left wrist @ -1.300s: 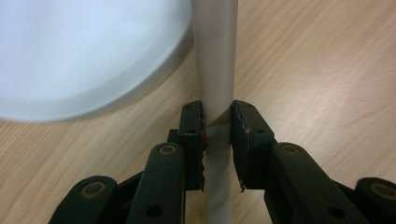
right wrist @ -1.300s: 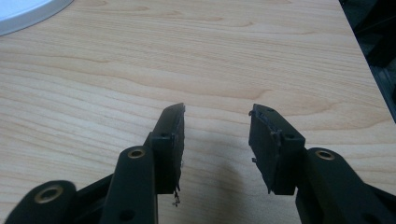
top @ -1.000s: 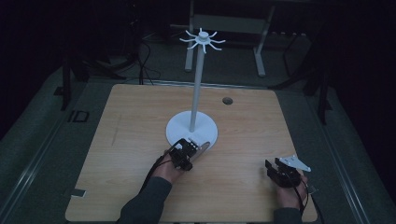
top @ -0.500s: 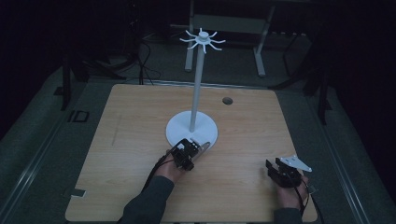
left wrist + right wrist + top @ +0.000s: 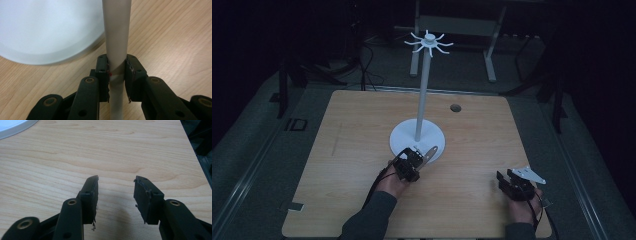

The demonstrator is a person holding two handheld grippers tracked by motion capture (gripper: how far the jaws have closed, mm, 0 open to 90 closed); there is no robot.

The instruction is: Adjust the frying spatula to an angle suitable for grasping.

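Left gripper [image 5: 117, 71] clamped on pale rod [image 5: 116, 32] pointing toward white base [image 5: 50, 30].

We are logging table [image 5: 352, 150]: pale wood-grain top, smooth, matt. We are noting stand base [image 5: 47, 30]: white, plastic-looking, smooth, faint sheen. We are recording rod [image 5: 117, 35] between left gripper [image 5: 117, 67] pads: off-white, smooth, matt. Right gripper [image 5: 116, 183]: black matt plastic, brass-coloured pivots.

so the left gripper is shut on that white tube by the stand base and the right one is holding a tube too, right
Not quite. The left gripper is shut on the white tube by the stand base, but the right gripper holds nothing: the right gripper view shows its fingers open over bare table.
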